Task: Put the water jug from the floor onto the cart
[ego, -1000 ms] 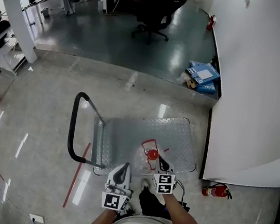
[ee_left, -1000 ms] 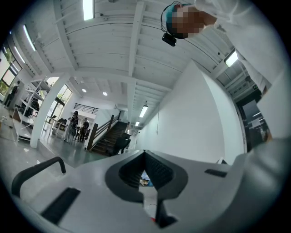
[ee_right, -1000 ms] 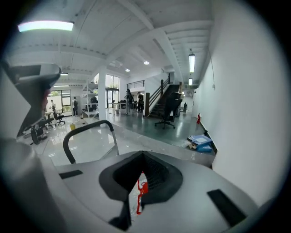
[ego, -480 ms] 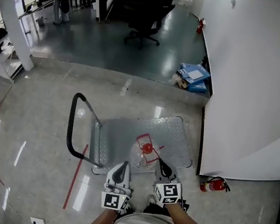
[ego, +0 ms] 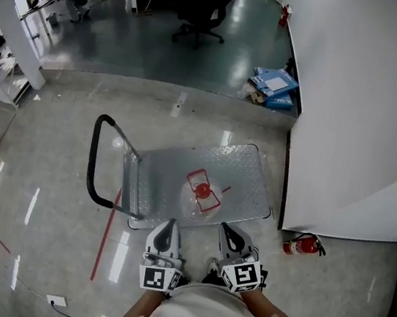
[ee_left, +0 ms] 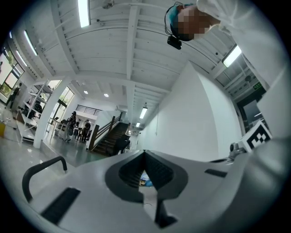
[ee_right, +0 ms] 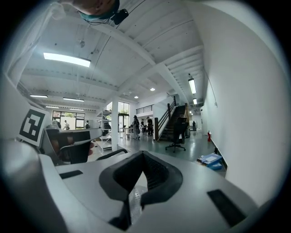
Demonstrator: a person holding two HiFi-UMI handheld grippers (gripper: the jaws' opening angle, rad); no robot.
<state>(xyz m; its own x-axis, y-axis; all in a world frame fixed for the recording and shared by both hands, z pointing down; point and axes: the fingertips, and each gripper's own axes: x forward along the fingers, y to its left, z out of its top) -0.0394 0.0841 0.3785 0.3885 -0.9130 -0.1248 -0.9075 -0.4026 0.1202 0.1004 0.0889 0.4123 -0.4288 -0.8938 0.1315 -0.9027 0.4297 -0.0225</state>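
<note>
The water jug, clear with a red cap and a red handle, stands upright on the cart's metal deck. The cart's black push handle rises at its left end. Both grippers are held close to my body, short of the cart's near edge and apart from the jug. My left gripper is shut with nothing in it, as the left gripper view also shows. My right gripper is likewise shut and empty, its jaws meeting at the tip.
A white wall runs along the cart's right side, with a red fire extinguisher on the floor at its foot. Blue boxes lie farther back. An office chair stands beyond. A red floor line runs left of me.
The right gripper's tip was at the jug's red cap; it has drawn back and up toward my body. The left gripper also pulled back. The jug stays on the cart.
</note>
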